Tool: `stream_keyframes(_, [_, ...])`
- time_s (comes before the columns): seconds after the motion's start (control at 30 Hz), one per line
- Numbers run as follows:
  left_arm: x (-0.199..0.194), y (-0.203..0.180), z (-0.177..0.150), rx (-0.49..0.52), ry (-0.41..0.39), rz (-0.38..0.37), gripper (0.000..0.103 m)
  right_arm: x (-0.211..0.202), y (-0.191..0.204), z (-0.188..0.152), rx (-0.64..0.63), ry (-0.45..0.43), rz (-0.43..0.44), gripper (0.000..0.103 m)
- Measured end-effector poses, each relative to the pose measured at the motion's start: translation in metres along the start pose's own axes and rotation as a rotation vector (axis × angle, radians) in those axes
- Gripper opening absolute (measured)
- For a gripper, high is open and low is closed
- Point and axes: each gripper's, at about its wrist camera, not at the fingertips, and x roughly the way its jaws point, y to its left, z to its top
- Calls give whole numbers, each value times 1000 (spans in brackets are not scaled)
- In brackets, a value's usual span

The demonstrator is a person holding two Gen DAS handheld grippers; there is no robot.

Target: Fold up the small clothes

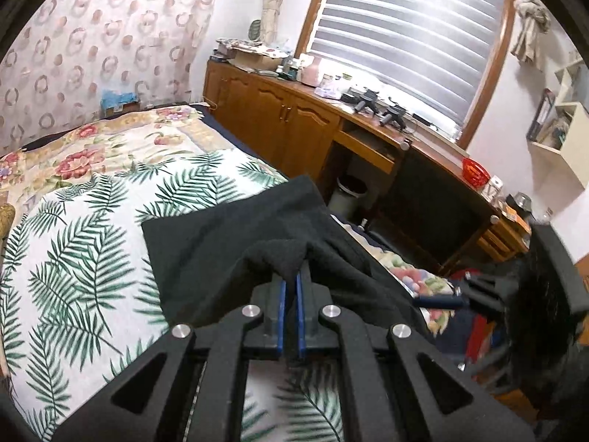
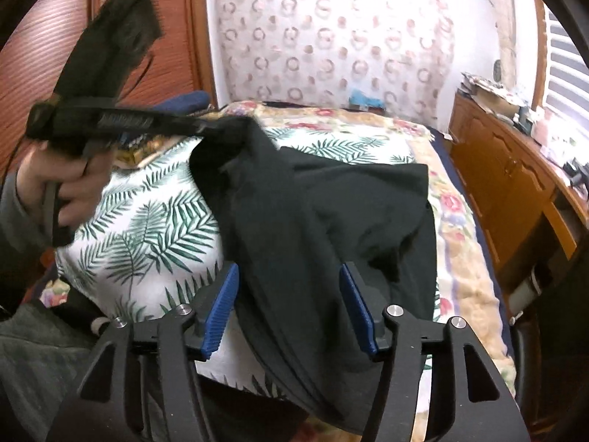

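Observation:
A black garment (image 1: 228,243) lies partly lifted on a palm-leaf bedcover (image 1: 84,243). My left gripper (image 1: 291,283) is shut on a bunched edge of it, and the cloth drapes over the fingertips. In the right wrist view the same gripper (image 2: 217,127), held by a hand (image 2: 73,184), pulls a corner of the garment (image 2: 331,202) up at the left. My right gripper (image 2: 289,291) stands open. Its blue pads (image 2: 224,294) sit on either side of the cloth's near part without pressing on it. It also shows blurred at the right edge (image 1: 460,298) of the left wrist view.
A floral blanket (image 1: 92,151) covers the bed beyond the leaf cover. A wooden cabinet and desk (image 1: 279,110) with cluttered tops run along the right under a window with blinds (image 1: 405,29). A bin (image 1: 349,191) stands under the desk. A reddish wardrobe (image 2: 154,48) stands at left.

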Motion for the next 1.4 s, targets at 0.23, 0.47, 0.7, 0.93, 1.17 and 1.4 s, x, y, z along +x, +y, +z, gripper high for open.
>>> stream_keyframes(0.23, [19, 12, 6, -32, 12, 13, 1, 29, -10, -25, -44, 87, -95, 61])
stream_keyframes(0.47, [27, 25, 3, -66, 23, 11, 1, 44, -23, -40, -92, 134, -146, 46])
stream_keyframes(0.7, [11, 45, 8, -81, -17, 51, 1, 28, -43, -5, -127, 72, -107, 15])
stream_keyframes(0.93, [18, 87, 24, -137, -19, 128, 2, 44, -67, 77, -173, -10, -115, 15])
stream_keyframes(1.17, [43, 117, 25, -160, 40, 132, 10, 125, -102, 114, -136, 70, -72, 18])
stream_keyframes(1.4, [36, 118, 20, -107, 43, 148, 51, 148, -132, 134, -55, 72, -36, 43])
